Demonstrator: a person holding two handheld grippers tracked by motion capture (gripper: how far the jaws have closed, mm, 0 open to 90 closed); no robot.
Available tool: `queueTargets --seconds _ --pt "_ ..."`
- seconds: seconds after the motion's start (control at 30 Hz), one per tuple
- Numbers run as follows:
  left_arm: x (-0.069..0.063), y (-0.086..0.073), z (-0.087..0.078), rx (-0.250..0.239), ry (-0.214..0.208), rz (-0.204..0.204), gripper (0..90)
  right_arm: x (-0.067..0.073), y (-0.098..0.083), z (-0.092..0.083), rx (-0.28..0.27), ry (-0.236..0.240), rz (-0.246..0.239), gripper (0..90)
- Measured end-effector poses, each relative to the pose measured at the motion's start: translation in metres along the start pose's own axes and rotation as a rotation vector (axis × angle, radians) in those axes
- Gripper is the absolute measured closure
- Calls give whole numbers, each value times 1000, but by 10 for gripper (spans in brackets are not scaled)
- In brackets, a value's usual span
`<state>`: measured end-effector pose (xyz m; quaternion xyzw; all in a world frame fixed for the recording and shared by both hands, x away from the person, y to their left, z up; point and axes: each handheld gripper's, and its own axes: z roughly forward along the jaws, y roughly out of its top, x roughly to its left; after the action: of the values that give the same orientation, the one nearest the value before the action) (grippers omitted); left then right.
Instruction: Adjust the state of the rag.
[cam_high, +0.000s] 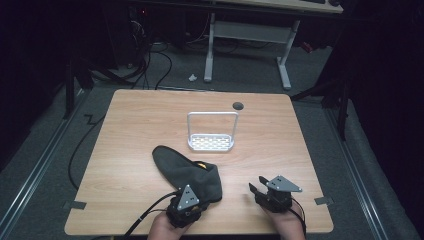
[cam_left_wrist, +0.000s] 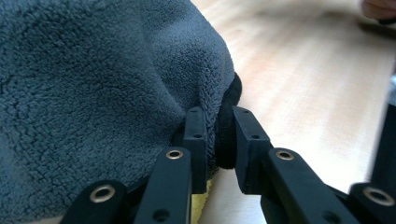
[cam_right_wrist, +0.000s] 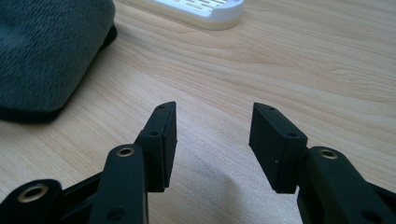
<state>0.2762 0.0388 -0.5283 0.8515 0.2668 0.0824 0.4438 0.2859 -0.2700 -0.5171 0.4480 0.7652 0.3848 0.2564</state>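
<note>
Grey fleece fills my near view: my left gripper (cam_left_wrist: 219, 135) has its jaws clamped on the dark rim of the fleece slipper (cam_high: 187, 172), a strip of yellow showing beneath. That slipper lies on the wooden table (cam_high: 125, 150) at its near edge, left of centre. My right gripper (cam_right_wrist: 212, 144) sits just to the slipper's right with its jaws spread apart over bare wood, gripping nothing. Farther off stands the white rack (cam_high: 211, 142), apart from the slipper.
</note>
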Motion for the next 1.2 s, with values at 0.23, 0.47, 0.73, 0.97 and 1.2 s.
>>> queueTargets --seconds 0.23,0.47,0.73,0.97,1.2 --pt "3 0 -7 -31 -54 -68 635 1 0 1 3 4 -1 519" --pt "17 -5 -42 -75 -32 -96 502 2 1 -1 -9 10 -2 520" --pt "34 -25 -48 -21 65 -141 510 28 13 -5 -54 58 -53 491" --pt "29 -26 -34 42 66 -99 693 82 35 -4 -100 171 -132 498" --pt "26 -26 -31 51 91 -63 779 138 50 20 -56 234 -263 502"
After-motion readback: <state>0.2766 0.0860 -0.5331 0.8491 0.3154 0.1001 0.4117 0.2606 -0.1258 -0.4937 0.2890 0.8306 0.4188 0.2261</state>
